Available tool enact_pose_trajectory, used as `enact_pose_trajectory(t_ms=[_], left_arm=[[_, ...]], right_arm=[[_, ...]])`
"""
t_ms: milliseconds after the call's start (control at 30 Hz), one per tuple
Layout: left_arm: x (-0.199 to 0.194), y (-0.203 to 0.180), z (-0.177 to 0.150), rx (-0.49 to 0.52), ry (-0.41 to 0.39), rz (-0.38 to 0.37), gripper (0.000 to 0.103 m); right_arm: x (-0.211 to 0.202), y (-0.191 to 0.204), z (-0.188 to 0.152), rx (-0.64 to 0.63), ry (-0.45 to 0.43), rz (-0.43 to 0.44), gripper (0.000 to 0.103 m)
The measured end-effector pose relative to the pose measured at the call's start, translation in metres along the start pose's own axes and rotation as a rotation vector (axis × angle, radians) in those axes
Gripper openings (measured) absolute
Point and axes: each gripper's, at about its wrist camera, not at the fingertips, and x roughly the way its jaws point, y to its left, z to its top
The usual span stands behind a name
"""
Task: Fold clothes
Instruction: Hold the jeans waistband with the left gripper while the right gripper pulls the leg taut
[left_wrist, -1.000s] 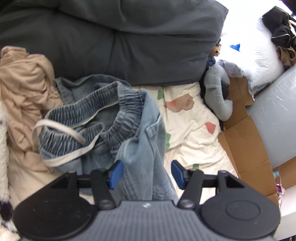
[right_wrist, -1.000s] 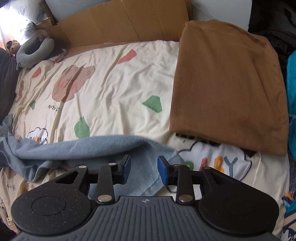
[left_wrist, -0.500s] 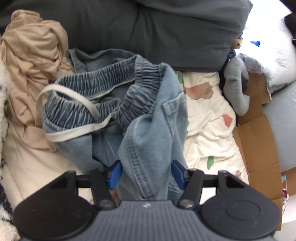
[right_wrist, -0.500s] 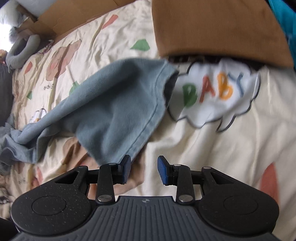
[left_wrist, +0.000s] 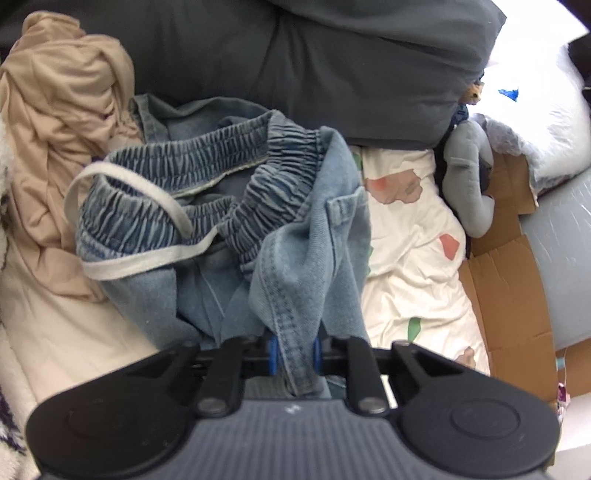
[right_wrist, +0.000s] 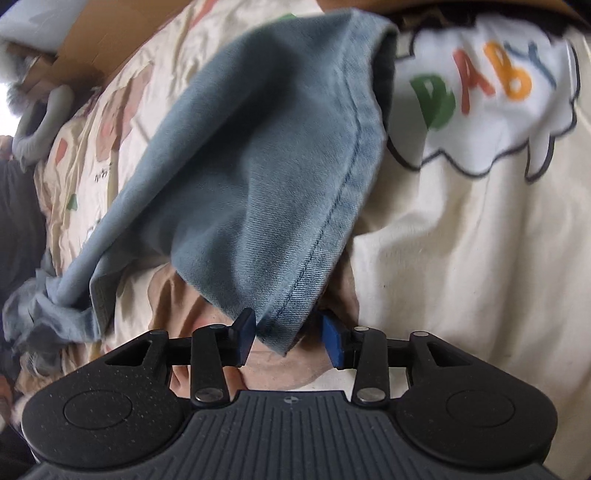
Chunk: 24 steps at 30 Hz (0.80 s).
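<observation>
- Two claws work one pair of light blue denim trousers (left_wrist: 295, 240) that lies crumpled on a bed with a cream printed sheet (left_wrist: 406, 236).
- The left claw (left_wrist: 294, 352) has just been closing, and its blue pads now pinch a seamed fold of the denim near the waist; the cloth rises from between the pads and is bunched there.
- The elastic waistband (left_wrist: 207, 173), gathered and edged with a pale drawstring (left_wrist: 147, 258), lies open just beyond that grip, in the left wrist view.
- A tan garment (left_wrist: 55, 129) is heaped beside the trousers on the left, touching them, and a dark grey pillow (left_wrist: 314, 62) lies behind both.
- A grey soft toy (left_wrist: 469, 184) rests at the sheet's far edge, against brown cardboard (left_wrist: 506, 288).
- The right claw (right_wrist: 290, 338) stands apart and has just been opening a little; the hemmed end of a trouser leg (right_wrist: 258, 166) dips between its blue fingers (right_wrist: 332, 341), but the pads do not press on it.
- That leg lies stretched across the sheet toward the upper right of the right wrist view, its open cuff next to a white cloud print (right_wrist: 480, 92) lettered "BABY".
- The rest of the trousers trails away to the lower left of that view, bunched and blurred.
</observation>
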Motion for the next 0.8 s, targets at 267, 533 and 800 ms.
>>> enact_pose_trajectory(t_ms=[267, 533, 800], left_arm=[[-0.019, -0.016, 0.011, 0.061, -0.073, -0.033, 0.013], [-0.046, -0.043, 0.031, 0.024, -0.147, -0.145, 0.013], [-0.043, -0.087, 0.068, -0.009, -0.23, -0.205, 0.013]], right_arm=[[-0.007, 0.009, 0.006, -0.052, -0.018, 0.012, 0.017], [-0.079, 0.027, 0.032, -0.132, -0.154, 0.032, 0.016], [-0.133, 0.053, 0.087, -0.193, -0.288, 0.05, 0.003]])
